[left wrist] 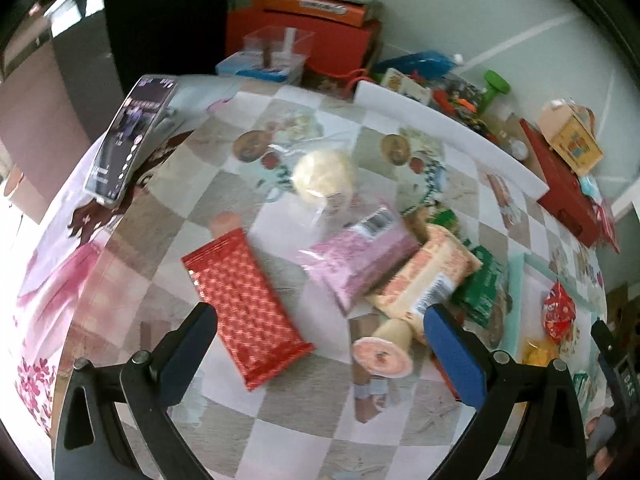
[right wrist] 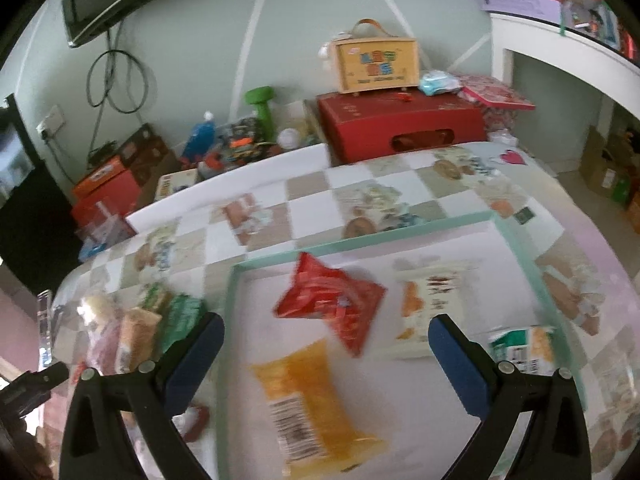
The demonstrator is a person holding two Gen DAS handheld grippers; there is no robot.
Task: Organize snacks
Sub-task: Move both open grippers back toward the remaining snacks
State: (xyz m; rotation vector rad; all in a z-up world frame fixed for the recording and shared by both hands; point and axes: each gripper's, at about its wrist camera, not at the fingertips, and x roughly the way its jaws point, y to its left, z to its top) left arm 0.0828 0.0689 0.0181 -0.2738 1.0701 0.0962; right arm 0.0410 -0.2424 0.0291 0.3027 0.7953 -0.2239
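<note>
Red wrapper (left wrist: 246, 308) between open left tool (left wrist: 320, 340) fingers — orange packet (right wrist: 312, 404) below right tool (right wrist: 326, 356)

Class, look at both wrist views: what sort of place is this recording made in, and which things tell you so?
Most likely a lived-in home, not a lab. A picture-print checked tablecloth covers the table, a wall-mounted screen hangs over loose cables, and a green dumbbell lies among toys and a red gift box behind it.

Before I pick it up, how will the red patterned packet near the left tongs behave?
The red packet lies flat and thin, so it is probably light. Its foil looks glossy, so it may slip between the open left tongs. The sealed ends may flop if gripped there.
</note>
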